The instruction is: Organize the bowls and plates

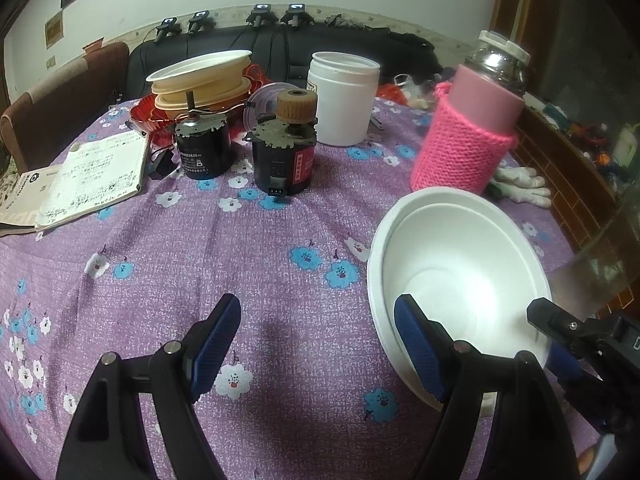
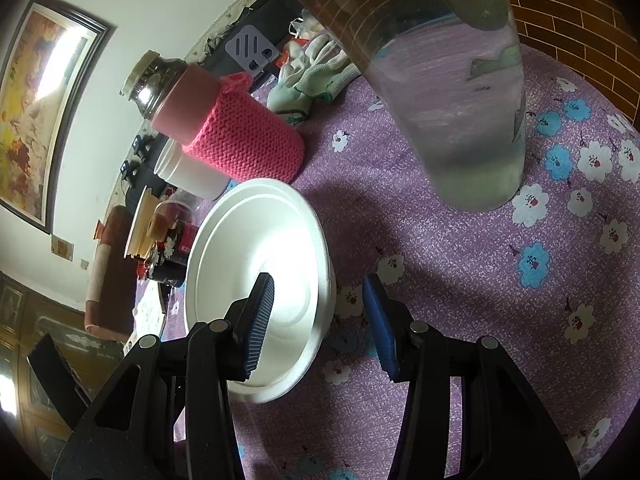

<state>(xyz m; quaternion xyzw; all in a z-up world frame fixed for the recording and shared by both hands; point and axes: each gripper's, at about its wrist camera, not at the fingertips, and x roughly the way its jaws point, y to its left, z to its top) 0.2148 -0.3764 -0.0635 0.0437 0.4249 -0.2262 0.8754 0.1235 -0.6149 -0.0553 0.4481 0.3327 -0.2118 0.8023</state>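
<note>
A white foam bowl, which shows a double rim as if two are nested, stands on the purple flowered cloth at the near right. My right gripper straddles its rim: one pad hangs inside the bowl, the other outside, with gaps on both sides. One of its black fingers shows at the bowl's right edge in the left wrist view. My left gripper is open over bare cloth, its right finger overlapping the bowl's near-left rim. A stack of beige and white dishes sits at the back left.
Two black motors, a white jar, a pink flask in a knitted sleeve, an open notebook and white gloves crowd the far half. A tall clear container stands close on the right.
</note>
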